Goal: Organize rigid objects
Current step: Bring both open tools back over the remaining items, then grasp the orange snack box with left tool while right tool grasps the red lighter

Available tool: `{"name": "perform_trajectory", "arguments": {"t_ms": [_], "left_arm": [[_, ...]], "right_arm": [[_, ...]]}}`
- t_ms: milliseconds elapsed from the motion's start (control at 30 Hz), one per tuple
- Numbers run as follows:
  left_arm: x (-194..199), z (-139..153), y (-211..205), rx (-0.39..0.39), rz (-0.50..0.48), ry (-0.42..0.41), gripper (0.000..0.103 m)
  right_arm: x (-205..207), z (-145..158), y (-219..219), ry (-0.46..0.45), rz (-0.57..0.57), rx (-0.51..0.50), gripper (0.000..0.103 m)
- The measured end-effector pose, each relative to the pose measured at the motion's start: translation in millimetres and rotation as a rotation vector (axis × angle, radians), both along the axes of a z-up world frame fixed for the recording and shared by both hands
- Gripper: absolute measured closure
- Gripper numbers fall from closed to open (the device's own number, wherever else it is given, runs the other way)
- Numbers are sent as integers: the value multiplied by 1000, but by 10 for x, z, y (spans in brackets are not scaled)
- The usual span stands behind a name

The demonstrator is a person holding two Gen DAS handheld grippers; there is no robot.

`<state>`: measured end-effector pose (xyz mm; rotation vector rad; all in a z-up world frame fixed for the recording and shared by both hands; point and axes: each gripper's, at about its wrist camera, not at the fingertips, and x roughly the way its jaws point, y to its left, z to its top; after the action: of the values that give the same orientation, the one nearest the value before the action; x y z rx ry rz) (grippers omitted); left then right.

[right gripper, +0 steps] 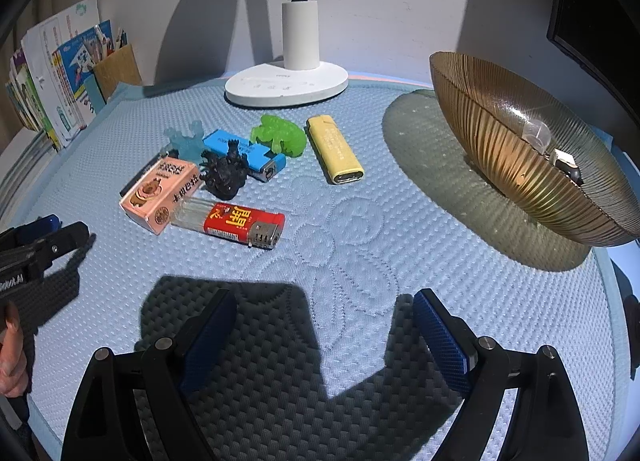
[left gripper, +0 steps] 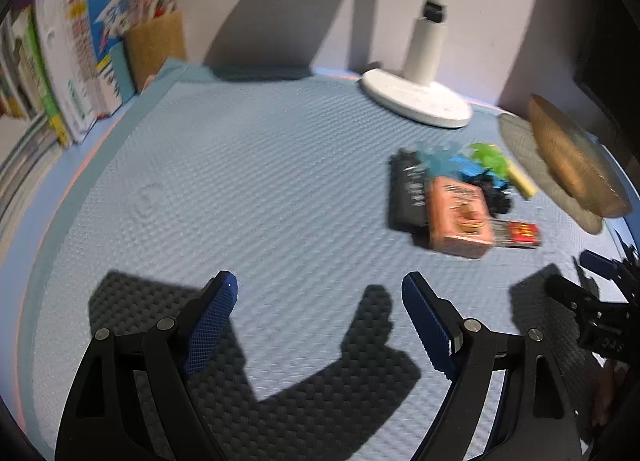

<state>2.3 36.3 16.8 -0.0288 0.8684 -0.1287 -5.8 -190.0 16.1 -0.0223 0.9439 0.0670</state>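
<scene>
Surface: quilted pale-blue mat (right gripper: pixel 440 261), cluttered at its far left.
Bowl: ribbed amber glass bowl (right gripper: pixel 520 149), far right, tilted, already holding small items; likely the destination.
Clutter: pink box (right gripper: pixel 160 193), yellow lighter (right gripper: pixel 334 149), red lighter (right gripper: pixel 240 223), huddled unsorted.
Tongs: left tongs (left gripper: pixel 320 301) and right tongs (right gripper: pixel 324 313) gape wide, empty, near edge.

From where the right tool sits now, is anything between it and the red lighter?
Nothing visible. The right tool is open over bare mat, and the red lighter lies ahead and slightly left at the near edge of the pile. The pink box sits just left of it.
</scene>
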Motion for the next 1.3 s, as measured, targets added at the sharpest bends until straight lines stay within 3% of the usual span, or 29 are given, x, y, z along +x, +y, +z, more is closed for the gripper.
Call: {"name": "perform_trajectory", "arguments": {"t_ms": [167,267,300,500,700,800,867,1033,1300], "left_arm": [[80,96,-355,-9,-128,21,20],[228,98,-509,-8,-167,38,31],[268,92,-546,-7,-178,42,34],[442,70,-634,-58,-235,62,42],[417,71,-675,-63,-275,66,42],[374,96,-630,-96,-279,63,43],[346,119,-606,-108,-280,54,43],[288,134,-718,-66,-318,44,43],[438,-33,-795,-24,-309,66,44]], "right_arm": [[5,88,-175,-5,-17,112,16],[55,180,-177,-1,18,165,35],[83,215,-135,7,49,170,35],[301,161,277,52,243,58,35],[480,-12,488,48,297,-6,38],[430,6,560,15,325,-21,51],[382,20,575,14,343,-11,70],[142,43,509,18,323,5,77],[-358,58,115,31,245,60,78]]}}
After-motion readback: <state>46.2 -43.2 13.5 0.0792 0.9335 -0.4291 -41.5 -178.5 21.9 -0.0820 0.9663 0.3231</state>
